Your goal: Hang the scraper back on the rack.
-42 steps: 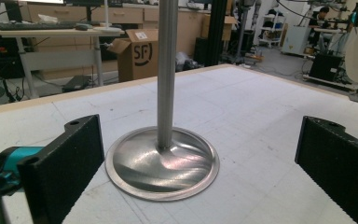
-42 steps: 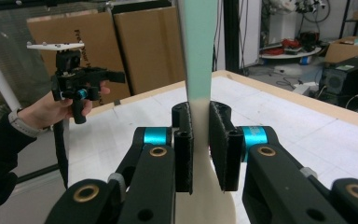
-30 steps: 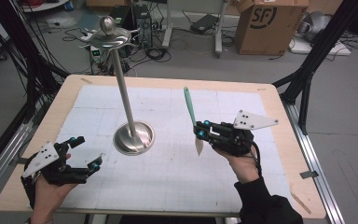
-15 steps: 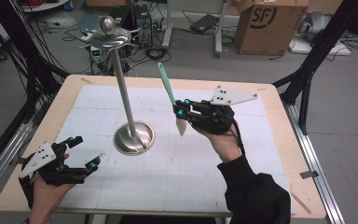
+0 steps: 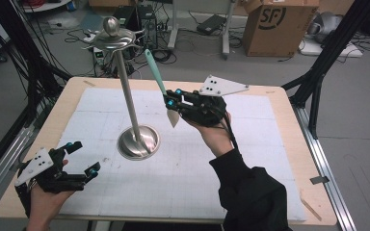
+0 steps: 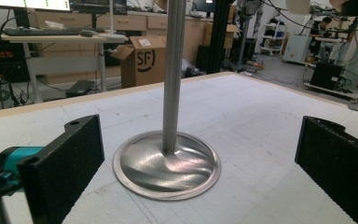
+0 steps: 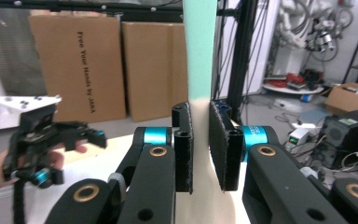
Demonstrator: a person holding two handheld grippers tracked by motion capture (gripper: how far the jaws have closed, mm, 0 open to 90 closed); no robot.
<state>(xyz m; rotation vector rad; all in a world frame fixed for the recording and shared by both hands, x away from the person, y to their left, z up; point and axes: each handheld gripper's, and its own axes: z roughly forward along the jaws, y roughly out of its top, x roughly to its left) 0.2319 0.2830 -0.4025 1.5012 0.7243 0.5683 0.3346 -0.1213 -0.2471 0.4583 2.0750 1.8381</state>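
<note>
The right gripper [image 5: 172,102] is pinching a mint-handled spatula [image 5: 154,69], holding it aloft just right of the metal stand [image 5: 138,142], whose hooked top [image 5: 112,39] is carrying nothing yet; hanging is probably what is left. The left gripper [image 5: 83,158] is resting spread wide at the near left edge of the table [image 5: 270,144]. Open room is lying all around the stand.
</note>
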